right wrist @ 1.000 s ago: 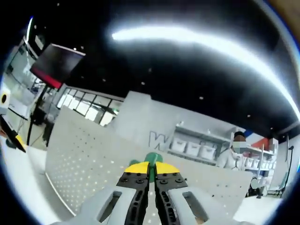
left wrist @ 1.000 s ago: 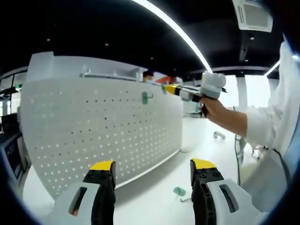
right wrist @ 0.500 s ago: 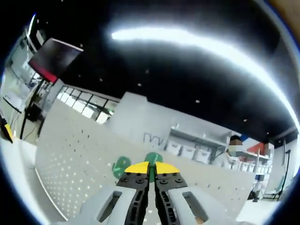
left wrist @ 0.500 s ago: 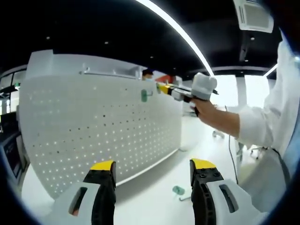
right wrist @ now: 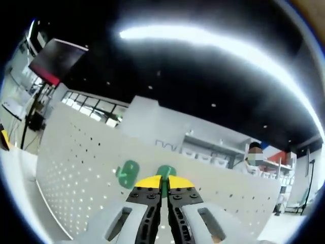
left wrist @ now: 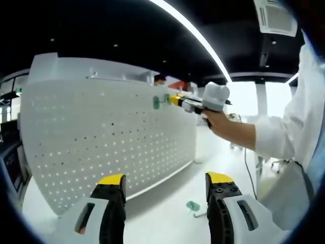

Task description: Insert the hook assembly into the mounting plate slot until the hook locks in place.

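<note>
- Left gripper view: your left gripper (left wrist: pixel 165 190) gapes wide and empty before the white perforated mounting plate (left wrist: pixel 101 137); a spare green hook (left wrist: pixel 193 206) lies on the glossy table (left wrist: pixel 162 218).
- Right gripper view: your right gripper (right wrist: pixel 163 180) pinches the green hook assembly (right wrist: pixel 165 172) close to the plate, beside a mounted green hook (right wrist: pixel 127 173).

We hold our left hand-held gripper (left wrist: pixel 165 185) low, jaws spread wide. Our right hand (left wrist: pixel 216 119) reaches forward, its hand-held gripper (right wrist: pixel 161 182) closed, jaws pressed together around something green.
</note>
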`<state>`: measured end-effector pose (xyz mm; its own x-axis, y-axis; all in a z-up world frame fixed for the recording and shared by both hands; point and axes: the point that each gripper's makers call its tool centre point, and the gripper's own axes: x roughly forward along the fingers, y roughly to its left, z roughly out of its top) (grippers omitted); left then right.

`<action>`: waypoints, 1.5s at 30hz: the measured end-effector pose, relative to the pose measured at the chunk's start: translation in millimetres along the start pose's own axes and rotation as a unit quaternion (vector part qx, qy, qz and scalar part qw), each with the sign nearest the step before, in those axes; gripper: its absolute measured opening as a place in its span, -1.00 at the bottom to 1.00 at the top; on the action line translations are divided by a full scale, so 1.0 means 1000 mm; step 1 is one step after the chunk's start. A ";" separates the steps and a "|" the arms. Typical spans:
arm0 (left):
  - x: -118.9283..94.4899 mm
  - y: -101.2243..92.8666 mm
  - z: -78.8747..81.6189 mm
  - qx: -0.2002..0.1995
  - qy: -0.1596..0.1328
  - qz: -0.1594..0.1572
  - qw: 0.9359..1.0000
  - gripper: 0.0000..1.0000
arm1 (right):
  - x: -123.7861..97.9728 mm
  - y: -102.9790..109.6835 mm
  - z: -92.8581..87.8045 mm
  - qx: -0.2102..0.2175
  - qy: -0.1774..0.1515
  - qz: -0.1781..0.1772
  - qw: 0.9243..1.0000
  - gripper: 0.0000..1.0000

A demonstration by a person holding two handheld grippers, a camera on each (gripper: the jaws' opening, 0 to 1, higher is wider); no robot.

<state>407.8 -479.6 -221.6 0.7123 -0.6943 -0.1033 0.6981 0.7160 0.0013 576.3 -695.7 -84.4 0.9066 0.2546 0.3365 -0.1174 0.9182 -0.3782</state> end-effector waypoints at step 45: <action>-0.001 0.001 0.003 0.001 -0.003 0.002 1.000 0.29 | 0.005 0.002 -0.017 0.015 0.022 -0.011 1.000 -0.98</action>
<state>407.6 -478.7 -218.6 0.7157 -0.6916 -0.0968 0.6951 0.7189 0.0027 588.0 -697.5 -98.2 0.9261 0.2216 0.3054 -0.1095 0.9324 -0.3446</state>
